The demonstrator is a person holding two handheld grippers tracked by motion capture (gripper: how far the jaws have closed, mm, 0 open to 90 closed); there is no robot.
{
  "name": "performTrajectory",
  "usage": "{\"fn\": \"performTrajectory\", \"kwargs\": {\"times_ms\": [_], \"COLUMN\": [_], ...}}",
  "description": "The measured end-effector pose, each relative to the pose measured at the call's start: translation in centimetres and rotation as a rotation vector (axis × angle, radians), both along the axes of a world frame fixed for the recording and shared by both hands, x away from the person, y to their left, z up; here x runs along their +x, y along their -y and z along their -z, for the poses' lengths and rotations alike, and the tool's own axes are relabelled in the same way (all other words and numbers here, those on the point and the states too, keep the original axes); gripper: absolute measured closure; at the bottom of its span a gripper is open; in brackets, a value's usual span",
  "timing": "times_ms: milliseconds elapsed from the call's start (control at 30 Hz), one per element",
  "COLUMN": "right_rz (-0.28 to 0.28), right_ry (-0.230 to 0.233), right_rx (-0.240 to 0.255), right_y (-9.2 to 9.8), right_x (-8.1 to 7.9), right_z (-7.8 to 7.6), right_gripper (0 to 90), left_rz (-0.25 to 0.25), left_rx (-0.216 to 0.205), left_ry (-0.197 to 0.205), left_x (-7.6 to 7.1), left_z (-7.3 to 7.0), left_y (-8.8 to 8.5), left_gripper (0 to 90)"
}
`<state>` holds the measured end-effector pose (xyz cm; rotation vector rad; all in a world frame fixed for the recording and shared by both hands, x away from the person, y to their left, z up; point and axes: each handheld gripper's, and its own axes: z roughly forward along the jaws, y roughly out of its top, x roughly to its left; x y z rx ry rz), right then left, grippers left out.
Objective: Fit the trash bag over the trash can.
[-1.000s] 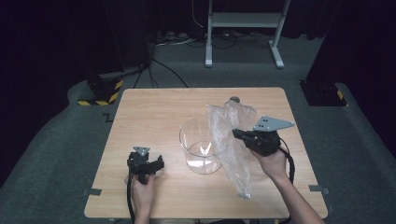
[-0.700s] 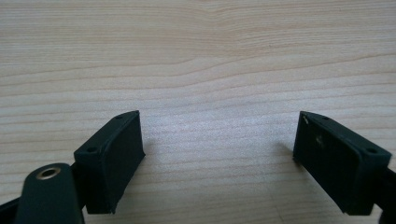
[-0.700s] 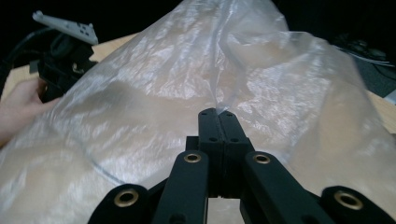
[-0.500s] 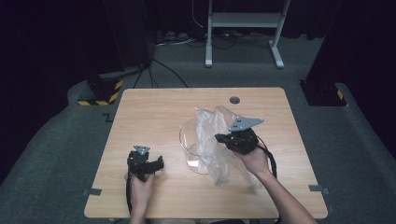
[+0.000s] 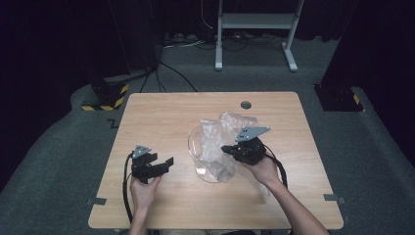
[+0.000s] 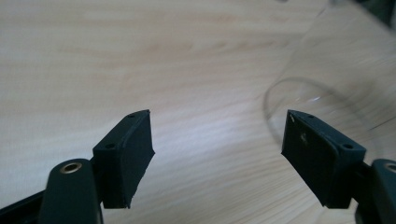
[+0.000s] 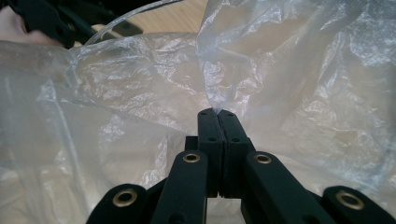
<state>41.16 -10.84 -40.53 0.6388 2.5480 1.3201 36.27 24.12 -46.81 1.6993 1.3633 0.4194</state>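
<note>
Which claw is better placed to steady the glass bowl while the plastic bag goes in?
Left. The left claw stands open and free beside the glass bowl, whereas the right claw is pinched shut on the plastic bag over it.

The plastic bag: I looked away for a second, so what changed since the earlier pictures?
The right gripper, shut on the plastic bag, carried it leftward over the glass bowl. The left gripper lifted a little, its empty jaws just closing slightly. The bowl stayed put on the table.
</note>
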Motion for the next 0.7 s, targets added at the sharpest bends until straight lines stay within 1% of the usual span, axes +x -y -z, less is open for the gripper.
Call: {"fn": "performTrajectory", "kwargs": {"times_ms": [33,67,133,167,200,233,300,333,367,433,467,500,633,667,700], "right_rz": [-0.005,-0.010,-0.025,-0.029,-0.032,-0.034,-0.036,-0.037,-0.039,-0.043,-0.046,-0.049,-0.065,-0.065,-0.068], "right_ry": [0.001,-0.001,-0.002,-0.002,0.003,0.010,0.014,0.012,0.009,0.006,0.005,0.003,-0.002,-0.002,-0.003], "right_rx": [0.003,0.006,0.005,0.003,0.001,0.000,0.003,0.005,0.008,0.010,0.010,0.011,0.009,0.009,0.008], "right_y": [0.0,-0.1,-0.2,-0.3,-0.3,-0.3,-0.4,-0.4,-0.4,-0.4,-0.4,-0.4,-0.5,-0.5,-0.5], "right_x": [0.0,-0.1,-0.1,-0.1,-0.2,-0.2,-0.2,-0.2,-0.1,-0.1,-0.1,-0.2,-0.2,-0.2,-0.2], "right_z": [0.0,0.0,0.1,0.1,0.1,0.1,0.1,0.1,0.2,0.2,0.2,0.2,0.2,0.2,0.1], "right_gripper": [89.3,89.3,89.4,89.4,89.4,89.4,89.4,89.4,89.4,89.4,89.5,89.5,89.5,89.5,89.5], "left_rz": [0.000,0.028,0.058,0.058,0.088,0.102,0.140,0.140,0.180,0.211,0.211,0.236,0.295,0.295,0.308], "left_rx": [0.000,-0.012,-0.011,-0.011,-0.021,-0.029,-0.029,-0.029,-0.016,-0.002,-0.002,0.016,0.000,0.000,0.002], "left_ry": [0.000,0.033,0.075,0.075,0.107,0.118,0.143,0.143,0.157,0.164,0.164,0.166,0.143,0.143,0.138], "left_x": [0.0,0.0,0.0,0.0,0.1,0.2,0.3,0.3,0.6,1.0,1.0,1.6,2.8,2.8,3.1], "left_z": [0.0,-1.4,-2.8,-2.8,-4.0,-4.7,-6.0,-6.0,-7.2,-8.0,-8.0,-8.5,-8.9,-8.9,-8.9], "left_y": [0.0,0.2,0.7,0.7,1.2,1.6,2.6,2.6,3.6,4.6,4.6,5.5,7.0,7.0,7.4], "left_gripper": [24.8,25.0,25.9,26.4,26.7,26.6,26.9,27.4,27.9,29.1,30.0,30.6,34.3,35.3,35.3]}}
